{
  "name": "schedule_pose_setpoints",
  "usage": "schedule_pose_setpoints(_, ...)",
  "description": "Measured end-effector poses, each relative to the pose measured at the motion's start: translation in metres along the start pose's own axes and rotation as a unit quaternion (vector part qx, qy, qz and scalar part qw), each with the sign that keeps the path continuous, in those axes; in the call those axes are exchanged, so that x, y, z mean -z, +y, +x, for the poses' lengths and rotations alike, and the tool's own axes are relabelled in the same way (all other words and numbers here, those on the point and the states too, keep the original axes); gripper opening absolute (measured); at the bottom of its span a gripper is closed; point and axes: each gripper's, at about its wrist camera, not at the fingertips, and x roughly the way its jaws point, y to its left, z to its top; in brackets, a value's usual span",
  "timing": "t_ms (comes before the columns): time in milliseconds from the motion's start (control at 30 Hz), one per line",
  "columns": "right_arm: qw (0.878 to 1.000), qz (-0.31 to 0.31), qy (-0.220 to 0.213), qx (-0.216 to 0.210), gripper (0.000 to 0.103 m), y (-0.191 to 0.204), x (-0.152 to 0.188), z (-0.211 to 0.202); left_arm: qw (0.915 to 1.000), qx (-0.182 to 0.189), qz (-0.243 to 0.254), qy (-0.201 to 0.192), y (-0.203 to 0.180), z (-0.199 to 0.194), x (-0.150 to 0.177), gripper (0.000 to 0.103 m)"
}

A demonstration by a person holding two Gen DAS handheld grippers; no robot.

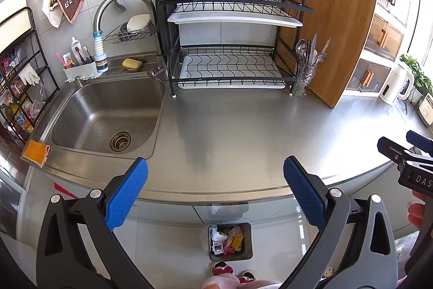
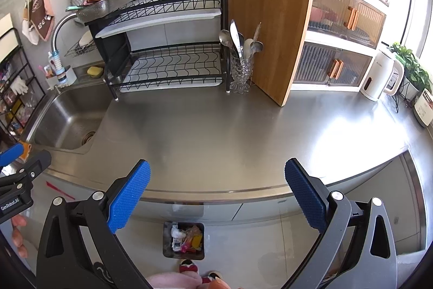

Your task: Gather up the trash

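Observation:
A small dark trash bin (image 1: 230,241) stands on the floor below the counter's front edge, holding several crumpled wrappers and packets; it also shows in the right wrist view (image 2: 183,239). My left gripper (image 1: 215,191) is open and empty, held above the counter's front edge and the bin. My right gripper (image 2: 217,192) is open and empty at the same height, to the right of the left one. The right gripper shows at the right edge of the left wrist view (image 1: 406,151). The steel countertop (image 1: 243,126) shows no loose trash.
A steel sink (image 1: 105,113) lies at the left with an orange cloth (image 1: 36,152) on its rim. A black dish rack (image 1: 230,45), a glass cutlery holder (image 1: 305,75), a bamboo cutting board (image 1: 333,31) and a white kettle (image 1: 395,84) stand along the back.

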Motion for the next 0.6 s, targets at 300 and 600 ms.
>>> schedule_pose_setpoints(300,1.000,-0.004,0.000,0.004,0.100,-0.0020,0.0006,-0.0002,1.0000,-0.006,-0.003,0.000,0.0002,-0.0010,0.0013,0.095)
schedule_pose_setpoints(600,1.000,-0.006,-0.002,0.001,0.100,-0.0009,-0.0005,-0.0028,1.0000,-0.005,-0.002,-0.003,-0.0007,-0.0034,0.0004,0.095)
